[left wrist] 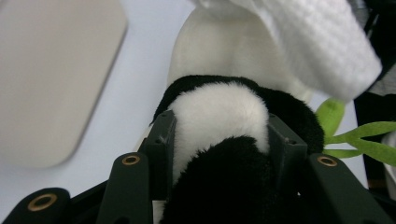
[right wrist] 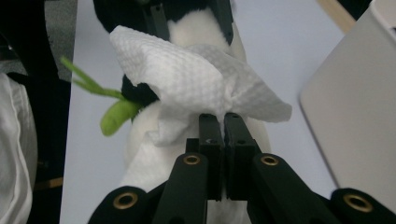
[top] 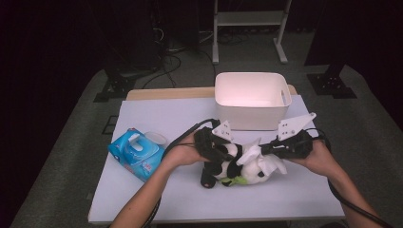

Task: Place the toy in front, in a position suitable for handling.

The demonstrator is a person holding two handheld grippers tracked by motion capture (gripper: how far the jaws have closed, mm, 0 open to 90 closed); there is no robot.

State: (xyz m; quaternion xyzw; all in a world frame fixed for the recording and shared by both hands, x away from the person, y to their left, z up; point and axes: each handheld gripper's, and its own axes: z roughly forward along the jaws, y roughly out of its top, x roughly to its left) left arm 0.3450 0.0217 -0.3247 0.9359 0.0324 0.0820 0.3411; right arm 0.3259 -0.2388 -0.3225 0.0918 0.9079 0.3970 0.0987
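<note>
Overhead, wipes pack (top: 136, 153) — right tool (right wrist: 223, 116) view: pinched tissue (right wrist: 196, 86).

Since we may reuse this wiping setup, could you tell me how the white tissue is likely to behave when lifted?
The white tissue looks thin and droops in folds from the right gripper, so probably floppy and very light. Pinched at one spot, it might tear if tugged hard.

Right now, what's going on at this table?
A person is wiping a plush panda lying on the white table. The left claw is clamped around the panda's black-and-white body, pinning it in place. The right claw is shut on a white paper wipe, which is pressed against the toy's pale fur. A blue pack of wipes sits at the left with its lid open, and a white bin stands behind the toy.
</note>
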